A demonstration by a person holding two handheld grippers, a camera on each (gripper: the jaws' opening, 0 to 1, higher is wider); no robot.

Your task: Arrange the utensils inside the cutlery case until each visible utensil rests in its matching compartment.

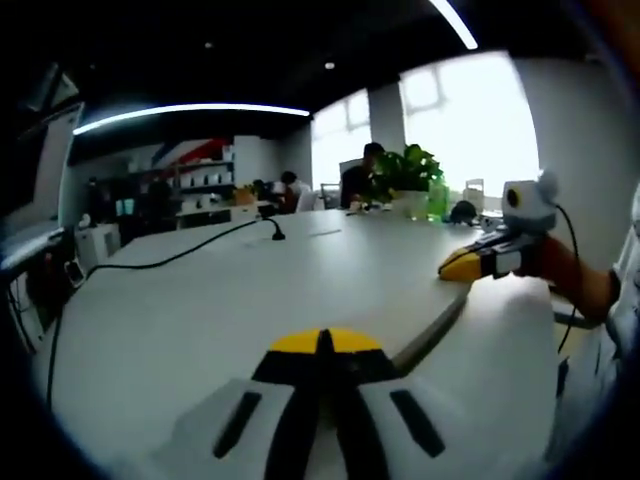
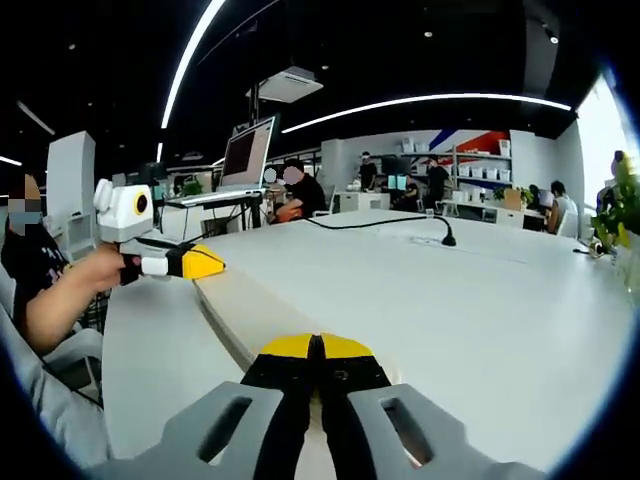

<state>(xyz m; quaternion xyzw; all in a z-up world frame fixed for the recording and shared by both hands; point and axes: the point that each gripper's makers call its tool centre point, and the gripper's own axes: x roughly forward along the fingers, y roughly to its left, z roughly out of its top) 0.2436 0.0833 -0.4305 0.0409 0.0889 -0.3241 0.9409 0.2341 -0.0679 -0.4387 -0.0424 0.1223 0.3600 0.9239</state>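
- Step in hand, by judgement: a start or idle pose, nothing grasped; left gripper [image 1: 322,345] and right gripper [image 2: 316,348] both closed tight, yellow tips meeting, held low over the white counter [image 1: 200,320].
- Cutlery case and utensils: whereabouts impossible to tell from these frames.
- Next move likely calls for tilting both down to find the case, then opening wide.
- Left gripper view: potted plant [image 1: 405,170], bright window.
- Right gripper view: raised laptop [image 2: 248,152], microphone cable [image 2: 370,222], a forearm [image 2: 60,295].
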